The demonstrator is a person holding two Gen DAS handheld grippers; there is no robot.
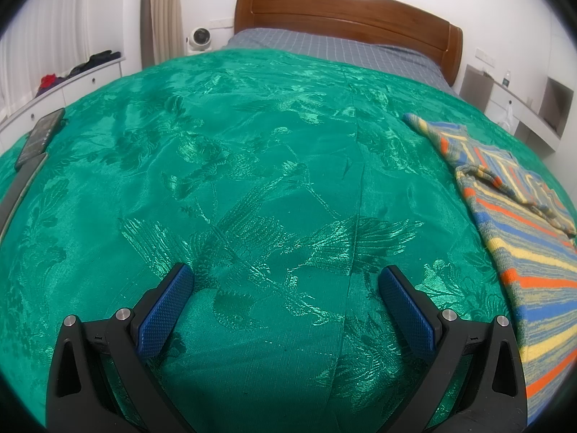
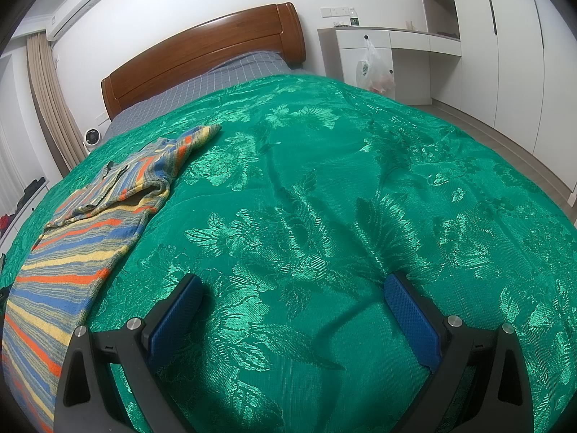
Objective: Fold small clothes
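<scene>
1. Striped knit garment (image 1: 523,223): it lies at the right edge of the left wrist frame and along the left edge of the right wrist frame (image 2: 83,238), on the green bedspread (image 1: 252,180). One sleeve is laid over the body; another points toward the wooden headboard (image 1: 346,7).
2. Left gripper (image 1: 285,281): I see its jaws spread wide at the bottom of the frame, holding nothing, over bare bedspread just beside the garment's lower edge.
3. Right gripper (image 2: 292,288): its jaws are also spread and empty, over bedspread to the right of the garment.
4. Status, as I judge it: the fold is partly made. The next grasp falls on the garment's near hem or a sleeve.
5. Risk, double pinch: the bedspread is glossy and loose. Fingers closing low on the knit may take the bedspread as well, and lifting would drag the garment out of shape.
6. Risk, unfolding: the folded sleeve lies loose. A fast lift of the hem may throw it open.
7. Risk, collision: a phone (image 1: 39,137) rests at the left edge of the left wrist frame. A wide left sweep may strike it.
</scene>
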